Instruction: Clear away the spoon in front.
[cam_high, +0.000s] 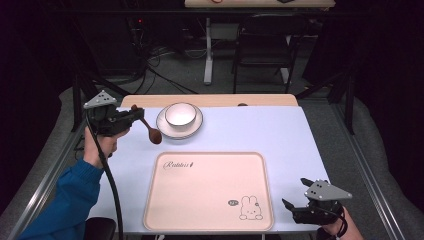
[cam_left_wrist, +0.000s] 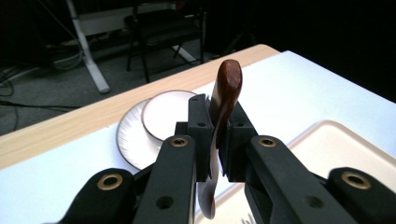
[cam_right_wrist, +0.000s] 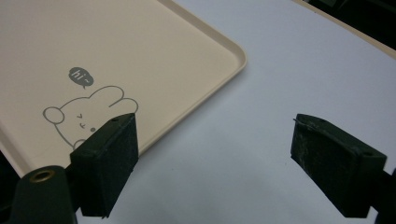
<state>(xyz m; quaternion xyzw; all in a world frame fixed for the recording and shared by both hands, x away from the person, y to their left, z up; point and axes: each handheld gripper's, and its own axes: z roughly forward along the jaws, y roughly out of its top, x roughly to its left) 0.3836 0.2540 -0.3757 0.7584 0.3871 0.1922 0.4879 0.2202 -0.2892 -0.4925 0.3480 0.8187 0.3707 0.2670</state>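
Spoon work is what we have in hand, and we judge it partway through: the tray along the near edge of the tabletop lies bare, with nothing set on it yet. At the near right corner our right gripper rests low beside the tray's rabbit corner, its jaws spread wide with nothing between them. Farther off, near the far left corner, our left gripper has its jaws pinched tight on the spoon's handle and carries the spoon above the tabletop, its dark bowl end hanging just beside the plate. On that plate, by the far edge, sits the white bowl. We reckon the spoon, bowl and plate all have yet to reach the tray. We cannot see into the bowl, and in the left gripper view the jaws hide the middle of the spoon.
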